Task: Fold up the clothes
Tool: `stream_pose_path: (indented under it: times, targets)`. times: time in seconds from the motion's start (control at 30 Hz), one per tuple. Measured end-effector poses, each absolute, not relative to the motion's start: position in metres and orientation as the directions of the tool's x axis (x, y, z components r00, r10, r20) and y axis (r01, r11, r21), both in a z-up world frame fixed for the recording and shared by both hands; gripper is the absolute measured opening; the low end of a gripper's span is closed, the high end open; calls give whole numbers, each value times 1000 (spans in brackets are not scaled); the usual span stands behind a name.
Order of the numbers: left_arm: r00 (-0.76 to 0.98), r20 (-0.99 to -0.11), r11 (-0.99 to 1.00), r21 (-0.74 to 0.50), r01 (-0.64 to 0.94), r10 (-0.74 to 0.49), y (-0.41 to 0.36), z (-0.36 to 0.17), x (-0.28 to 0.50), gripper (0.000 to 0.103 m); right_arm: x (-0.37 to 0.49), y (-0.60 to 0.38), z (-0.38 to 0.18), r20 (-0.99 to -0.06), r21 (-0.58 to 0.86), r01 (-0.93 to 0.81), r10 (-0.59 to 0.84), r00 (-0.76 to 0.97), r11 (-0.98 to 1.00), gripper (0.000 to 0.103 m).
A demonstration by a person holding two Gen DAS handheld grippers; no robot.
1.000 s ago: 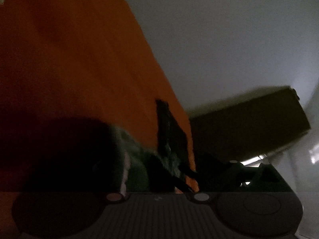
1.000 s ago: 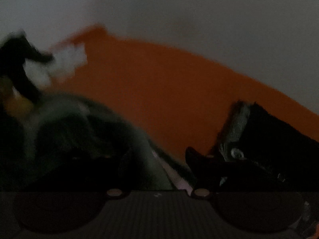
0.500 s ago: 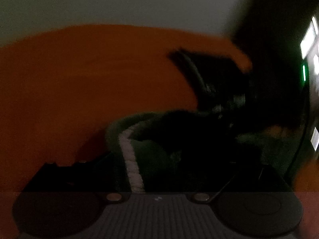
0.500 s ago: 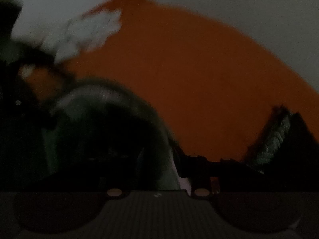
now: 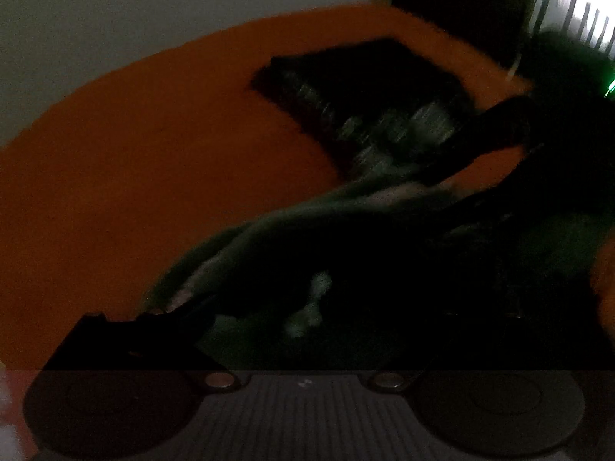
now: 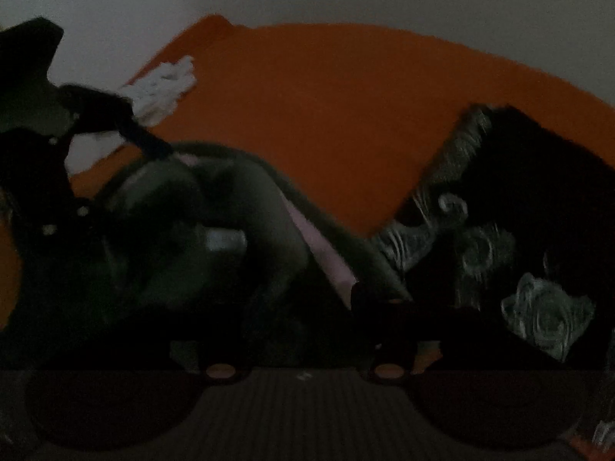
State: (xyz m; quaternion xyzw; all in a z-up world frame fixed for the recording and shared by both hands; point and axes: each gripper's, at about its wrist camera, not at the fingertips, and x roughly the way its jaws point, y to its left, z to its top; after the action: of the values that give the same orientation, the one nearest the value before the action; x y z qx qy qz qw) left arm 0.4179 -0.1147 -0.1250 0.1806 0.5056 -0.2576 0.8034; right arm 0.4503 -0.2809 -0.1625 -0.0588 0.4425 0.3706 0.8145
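Opening again after a brief squeeze, the right gripper (image 6: 307,307) jaws straddle the dark green garment (image 6: 215,230) at six o'clock on the orange bed (image 6: 326,107), suggesting regrasping; left jaw state unclear.

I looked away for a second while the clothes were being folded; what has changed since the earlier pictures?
The left view swung from the orange cover's edge round onto the green garment, now bunched before both grippers. The right gripper has its jaws opening, green cloth between them; a grip is too dark to judge. The black patterned garment, white cloth and orange cover stayed put.
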Motion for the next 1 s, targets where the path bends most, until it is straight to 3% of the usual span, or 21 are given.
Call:
stream_pose_path:
  times: [0.13,0.2,0.23,0.27,0.33,0.37,0.43,0.57,0.63,0.7,0.73,0.77,0.83,1.0]
  targets:
    - [283,-953,858,56,510,-106,-112,-166,435,98,449,-276,-177,-799,200,-633,498,336,748,57]
    - [283,-957,903,63,424,-66,-103,-176,440,92,445,-267,-184,-803,162,-639,477,358,752,57]
    - [285,-957,922,57,384,-60,-98,-179,443,79,442,-262,-188,-803,135,-648,466,372,750,55]
    - [286,-955,933,33,358,-76,-91,-178,444,57,438,-256,-191,-803,91,-662,448,394,744,50]
    - [294,-947,948,-33,317,-132,-76,-171,447,31,433,-252,-193,-790,47,-667,437,431,744,12]
    - [296,-939,949,-79,305,-174,-68,-166,447,22,432,-255,-189,-775,55,-652,444,450,756,11]
    - [308,-895,917,-215,337,-323,-49,-148,439,19,427,-268,-173,-724,49,-626,460,514,778,9]
    - [338,-802,842,-340,420,-492,-18,-123,420,22,419,-326,-130,-583,137,-478,461,669,868,10]
    - [348,-787,841,-369,396,-509,-7,-125,422,25,421,-340,-127,-588,168,-435,444,677,885,11]
    - [372,-789,857,-355,374,-489,-3,-128,423,40,426,-330,-134,-633,101,-443,401,662,891,12]
    - [380,-795,864,-335,375,-473,-4,-129,423,67,431,-322,-139,-671,85,-452,387,632,888,18]
    - [388,-800,871,-315,377,-457,-4,-130,423,87,437,-318,-145,-702,104,-453,388,597,885,25]
    - [412,-802,881,-280,381,-433,-4,-129,418,89,440,-311,-152,-723,139,-433,390,570,891,40]
    - [455,-800,917,-301,261,-392,38,-114,421,89,426,-305,-142,-679,138,-439,408,611,888,63]
